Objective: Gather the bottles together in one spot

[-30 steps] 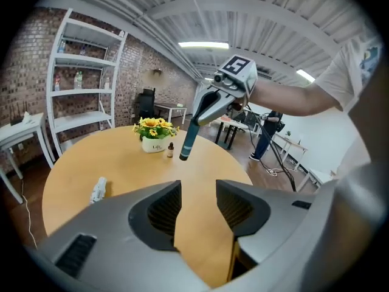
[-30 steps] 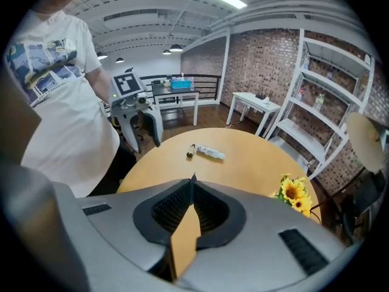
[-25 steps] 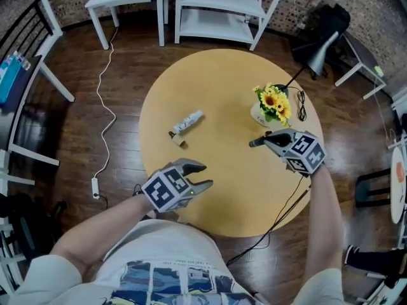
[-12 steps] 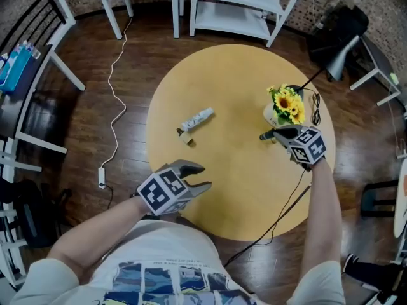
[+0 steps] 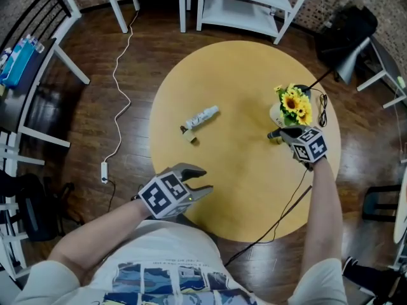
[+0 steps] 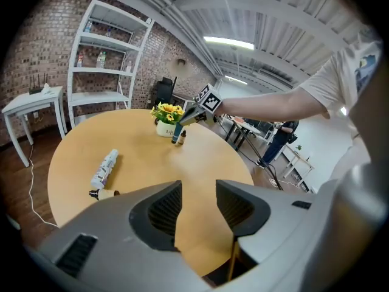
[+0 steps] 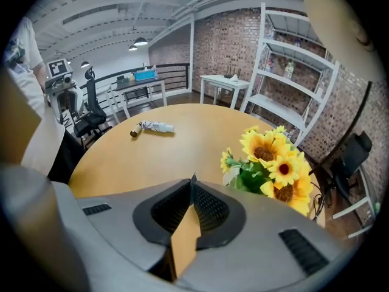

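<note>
Left tongs [image 5: 205, 180] gaping with nothing in them at the near edge of the table [image 5: 241, 170], right tongs [image 5: 274, 134] pinched shut, empty, by the sunflowers [image 5: 296, 105], white bottle [image 5: 202, 116] lying mid-table, tiny brown bottle [image 5: 189, 135] just beside it

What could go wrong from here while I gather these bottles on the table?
The right gripper, jaws shut and empty, is close to the flower pot and a small brown bottle, so it may knock either over. The white bottle lies on its side and might roll if it is nudged rather than gripped.
</note>
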`<act>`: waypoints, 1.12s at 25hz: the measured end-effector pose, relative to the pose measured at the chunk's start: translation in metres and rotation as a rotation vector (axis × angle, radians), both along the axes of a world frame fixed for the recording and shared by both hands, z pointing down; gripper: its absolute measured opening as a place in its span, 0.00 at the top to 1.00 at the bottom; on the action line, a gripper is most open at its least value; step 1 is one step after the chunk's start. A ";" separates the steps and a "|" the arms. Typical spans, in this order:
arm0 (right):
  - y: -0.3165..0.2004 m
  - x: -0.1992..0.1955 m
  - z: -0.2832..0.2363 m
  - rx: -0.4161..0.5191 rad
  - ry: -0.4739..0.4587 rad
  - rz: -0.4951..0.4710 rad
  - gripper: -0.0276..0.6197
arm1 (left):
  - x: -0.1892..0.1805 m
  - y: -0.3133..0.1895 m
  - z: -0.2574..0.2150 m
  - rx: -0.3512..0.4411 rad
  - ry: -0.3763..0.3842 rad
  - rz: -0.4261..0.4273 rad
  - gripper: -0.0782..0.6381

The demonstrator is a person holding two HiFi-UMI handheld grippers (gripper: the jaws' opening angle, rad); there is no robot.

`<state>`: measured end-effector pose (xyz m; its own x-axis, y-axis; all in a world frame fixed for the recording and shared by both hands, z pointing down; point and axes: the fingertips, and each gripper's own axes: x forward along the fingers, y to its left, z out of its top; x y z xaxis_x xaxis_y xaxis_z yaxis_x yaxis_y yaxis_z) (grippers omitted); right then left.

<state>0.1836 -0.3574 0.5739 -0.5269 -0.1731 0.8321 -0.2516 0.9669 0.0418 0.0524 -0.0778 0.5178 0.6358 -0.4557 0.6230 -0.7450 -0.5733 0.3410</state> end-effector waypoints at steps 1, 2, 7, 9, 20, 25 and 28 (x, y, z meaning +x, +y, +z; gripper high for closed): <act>-0.002 0.001 0.002 0.006 0.008 0.003 0.92 | 0.000 0.000 0.000 -0.001 0.001 0.000 0.64; -0.004 0.001 0.004 0.012 0.013 0.006 0.92 | 0.001 0.000 0.001 -0.001 0.002 0.001 0.64; -0.008 0.000 0.014 0.012 0.026 0.011 0.92 | 0.004 0.000 0.004 -0.014 -0.002 0.009 0.64; -0.008 -0.001 0.020 0.010 0.039 0.003 0.92 | 0.004 0.000 0.005 -0.017 -0.002 0.009 0.64; -0.011 -0.007 0.026 0.014 0.034 0.011 0.91 | 0.006 -0.001 0.009 -0.027 0.005 0.016 0.64; -0.012 -0.008 0.025 0.021 0.035 0.014 0.90 | 0.007 0.001 0.010 -0.032 0.011 0.020 0.64; -0.011 -0.008 0.025 0.024 0.037 0.018 0.88 | 0.006 0.001 0.010 -0.031 0.014 0.019 0.64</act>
<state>0.1761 -0.3689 0.5990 -0.4929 -0.2026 0.8462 -0.2665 0.9609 0.0748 0.0586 -0.0767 0.5275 0.6528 -0.4242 0.6276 -0.7293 -0.5762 0.3690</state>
